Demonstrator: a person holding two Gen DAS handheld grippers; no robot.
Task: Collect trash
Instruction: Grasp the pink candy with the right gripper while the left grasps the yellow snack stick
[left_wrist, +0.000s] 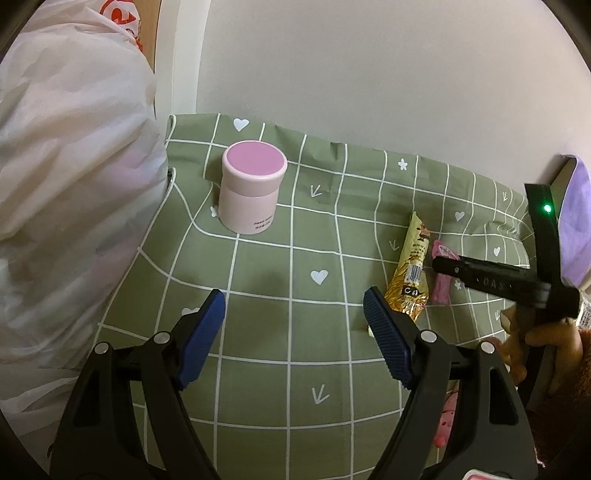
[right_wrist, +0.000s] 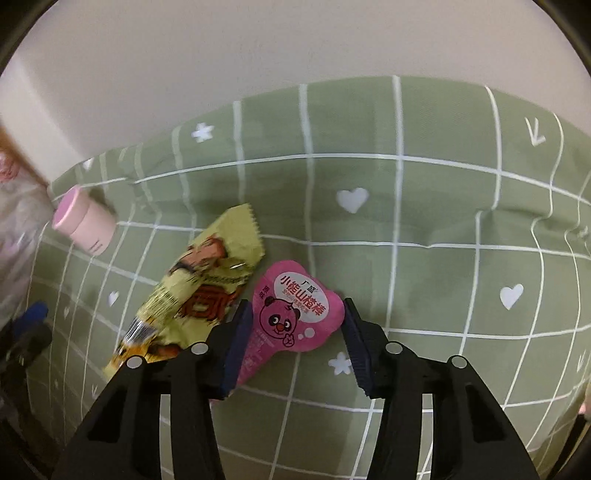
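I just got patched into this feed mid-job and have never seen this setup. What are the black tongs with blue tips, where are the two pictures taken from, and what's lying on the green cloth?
There is no robot: a person holds a two-finger gripper in each hand. Each picture comes from a fisheye camera on one gripper, looking along its blue-padded fingers.

In the left wrist view, the left gripper is open and holds nothing. To its left hangs a white plastic bag.

In the right wrist view, the right gripper is open, its fingers either side of a pink snack wrapper with a cartoon bear, not yet gripped.

On the green checked cloth also lie a yellow snack wrapper and an upright pink cylindrical container.
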